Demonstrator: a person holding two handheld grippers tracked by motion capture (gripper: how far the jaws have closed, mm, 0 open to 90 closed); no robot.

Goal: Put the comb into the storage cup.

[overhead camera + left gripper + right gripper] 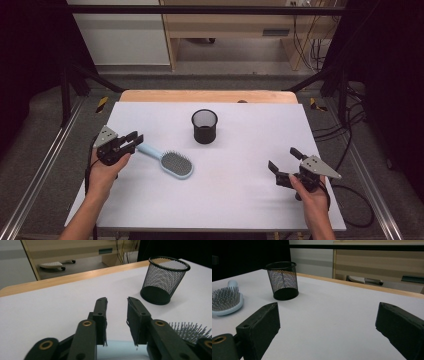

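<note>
Grabbing that long pale-blue plastic hairbrush (pixel 169 161) by the very tip of its handle looks like the risky bit here, imo. The left gripper (pixel 134 139) has its jaws drawn in around the handle end, which lies between them in the left gripper view, but I can't tell if the pads are actually biting yet. With the heavy bristle head hanging way out to the side, a lift from that spot could let the brush droop or twist right out. It could also swing into the black wire-mesh pencil cup (pixel 205 126) standing upright near the back middle and knock it over, since that cup looks light. The right gripper (pixel 284 162) is spread wide and empty over bare table, well apart from everything. Surface is a big white tabletop (pixel 235 200) with a wood strip along the far edge; beyond that there's grey floor, pale wooden furniture and dangling cables.
</note>
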